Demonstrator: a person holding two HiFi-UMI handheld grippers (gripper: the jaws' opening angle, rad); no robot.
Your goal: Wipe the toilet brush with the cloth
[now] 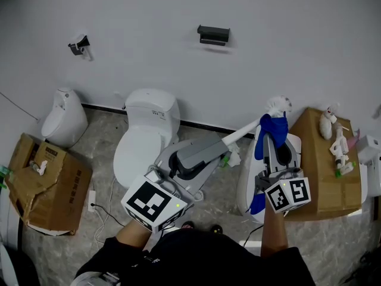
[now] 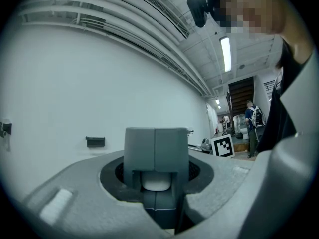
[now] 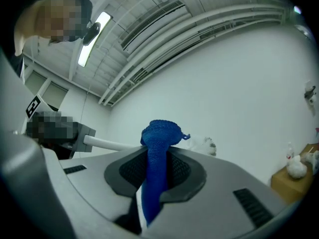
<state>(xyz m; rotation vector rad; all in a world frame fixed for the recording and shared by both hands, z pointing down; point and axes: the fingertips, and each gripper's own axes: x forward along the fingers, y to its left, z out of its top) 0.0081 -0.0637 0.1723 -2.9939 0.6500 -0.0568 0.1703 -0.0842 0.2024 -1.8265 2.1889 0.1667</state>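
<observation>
Wiping looks under way. The left gripper (image 1: pixel 215 150) has its jaws clamped on the toilet brush (image 1: pixel 249 128) handle. The right gripper (image 1: pixel 274 151) has its jaws closed on the blue cloth (image 1: pixel 272 128), draped over the shaft near the far bristles. The head looks unwiped.

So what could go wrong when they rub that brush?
The cloth is pinched by only a narrow strip in the right gripper, so rubbing might tug it loose. The left gripper holds the toilet brush far back on its long handle, so pushing on the head could make it swing or twist.
</observation>
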